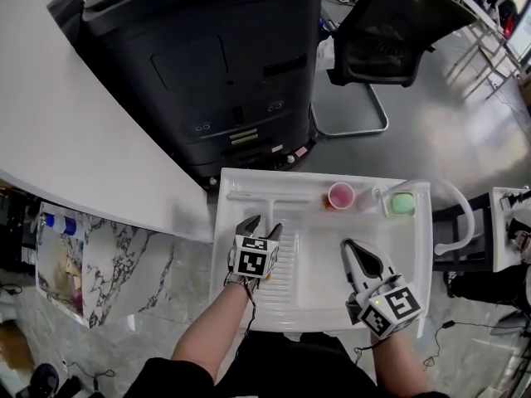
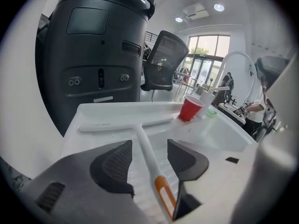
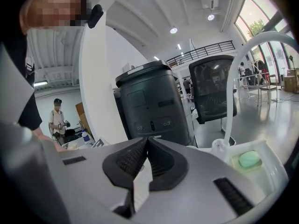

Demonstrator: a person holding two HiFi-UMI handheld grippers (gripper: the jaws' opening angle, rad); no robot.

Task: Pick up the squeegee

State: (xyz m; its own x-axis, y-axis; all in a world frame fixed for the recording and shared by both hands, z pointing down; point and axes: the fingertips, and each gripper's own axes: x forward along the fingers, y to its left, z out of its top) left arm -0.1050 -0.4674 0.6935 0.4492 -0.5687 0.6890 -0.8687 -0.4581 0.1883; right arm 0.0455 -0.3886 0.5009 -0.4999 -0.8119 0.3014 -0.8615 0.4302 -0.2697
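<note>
A big black machine (image 1: 207,56) fills the head view at 12 o'clock. A black office chair (image 1: 382,31) stands on the grey floor at 1 o'clock from it. Below the machine, toward 6 o'clock, is a white sink (image 1: 419,247) with a ribbed drainer on its left half and a curved white tap (image 1: 465,214) at its 3 o'clock edge.

The white squeegee (image 1: 274,199) lies flat in the sink. Its blade runs across the far edge and its handle points back toward 6 o'clock.

The left gripper (image 1: 262,226) hangs over the drainer, tilted down. Its fingers are spread wide, one on each side of the handle, and neither pad touches it. In the left gripper view the squeegee (image 2: 140,134) passes straight between the fingers of the left gripper (image 2: 149,148), with the orange end of its handle nearest the camera.

The right gripper (image 1: 350,247) is at 3 o'clock from the left one, over the basin. Its fingers are pressed together at the tips with nothing between them, as the right gripper view shows (image 3: 147,141).

A red cup (image 1: 341,195) stands at 3 o'clock from the blade's end. A green soap bar (image 1: 402,203) sits in a recess at 3 o'clock from the cup.
</note>
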